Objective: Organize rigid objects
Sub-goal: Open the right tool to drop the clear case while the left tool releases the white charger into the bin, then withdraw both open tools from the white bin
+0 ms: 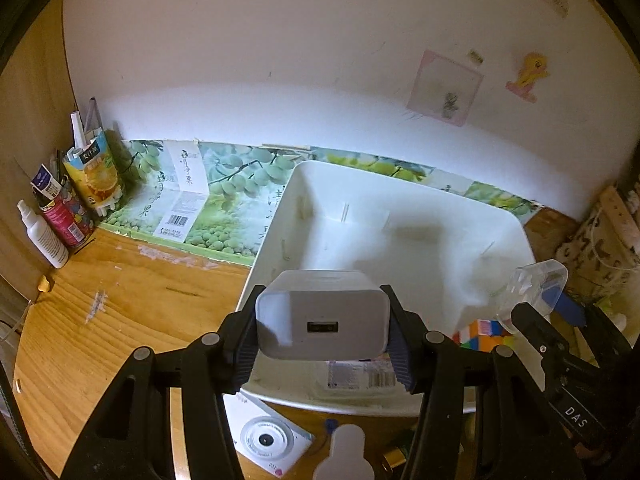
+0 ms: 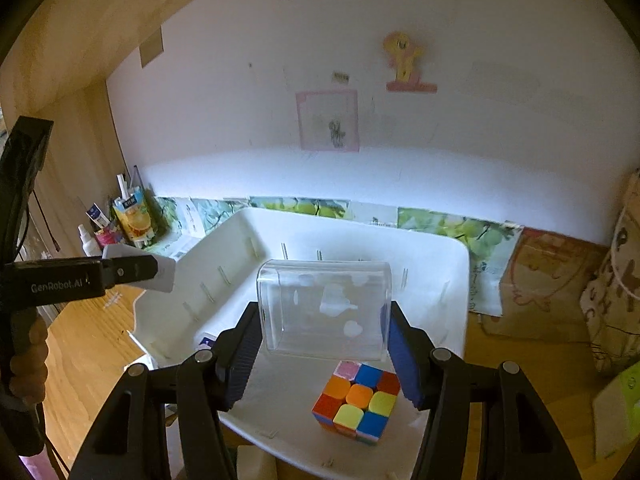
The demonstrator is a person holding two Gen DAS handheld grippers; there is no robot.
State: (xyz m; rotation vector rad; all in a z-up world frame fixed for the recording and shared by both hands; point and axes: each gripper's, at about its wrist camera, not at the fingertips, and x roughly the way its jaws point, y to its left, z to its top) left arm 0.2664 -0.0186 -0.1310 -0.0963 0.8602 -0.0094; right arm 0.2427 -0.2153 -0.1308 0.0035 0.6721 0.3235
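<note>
My left gripper (image 1: 322,340) is shut on a white USB charger block (image 1: 322,316) and holds it above the near-left rim of a white plastic bin (image 1: 400,208). My right gripper (image 2: 324,344) is shut on a clear plastic box (image 2: 324,308) and holds it over the same bin (image 2: 448,280). A colourful puzzle cube (image 2: 358,402) lies inside the bin near its front; it also shows in the left wrist view (image 1: 482,334). The left gripper with the charger shows at the left of the right wrist view (image 2: 136,270).
A white camera-like device (image 1: 266,440) lies on the wooden desk (image 1: 100,320) in front of the bin. A spray bottle (image 1: 42,236), tubes and a juice carton (image 1: 96,176) stand at the back left. Patterned boxes (image 2: 608,296) stand at the right.
</note>
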